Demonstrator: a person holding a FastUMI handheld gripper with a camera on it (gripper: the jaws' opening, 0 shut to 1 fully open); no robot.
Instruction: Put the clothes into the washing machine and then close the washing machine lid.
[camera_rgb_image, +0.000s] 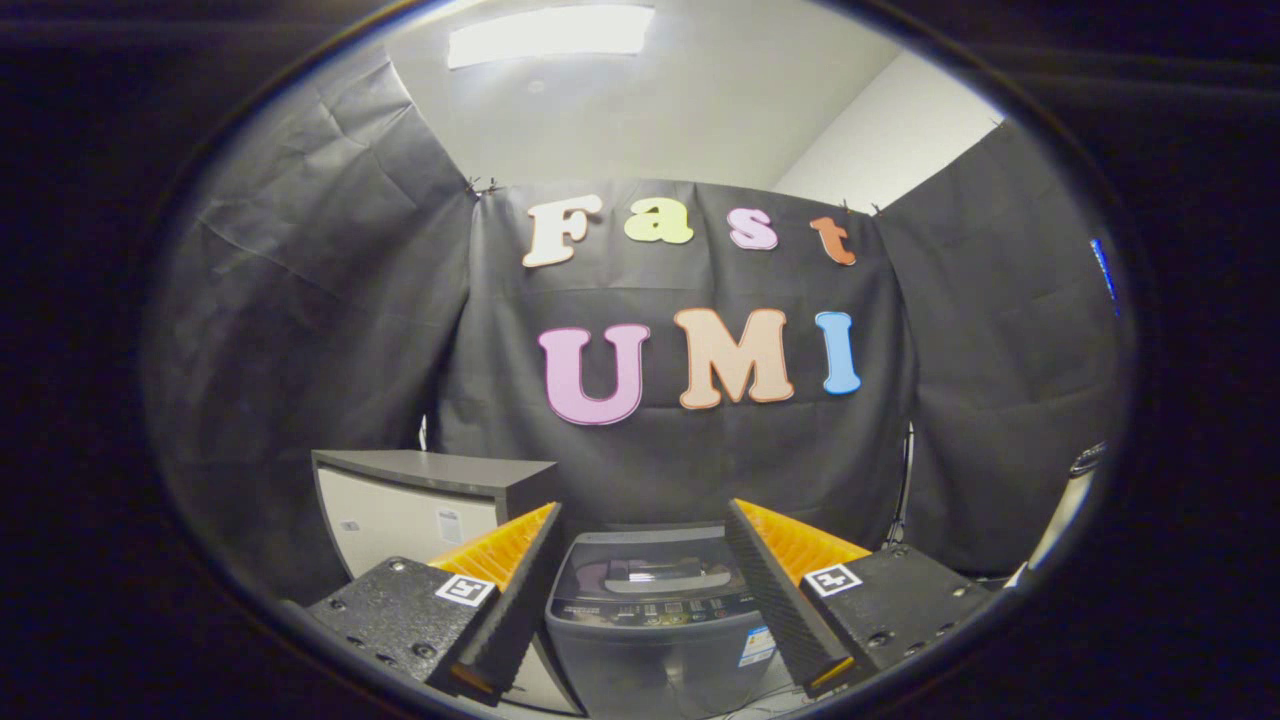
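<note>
A grey top-loading washing machine (655, 610) stands on the floor against the booth's back wall, seen between and beyond my fingers. Its lid (650, 570) lies flat and looks closed, with a dark glossy window in it. A control strip runs along the machine's front top edge. My gripper (642, 580) is held open well back from the machine, with nothing between its fingers. The left finger (510, 590) and the right finger (775, 590) frame the machine on either side.
A low white cabinet (410, 515) with a grey top stands just left of the machine, against the wall. At the far right a pale curved object (1065, 510) rises from the floor. Black cloth walls close in behind and on both sides.
</note>
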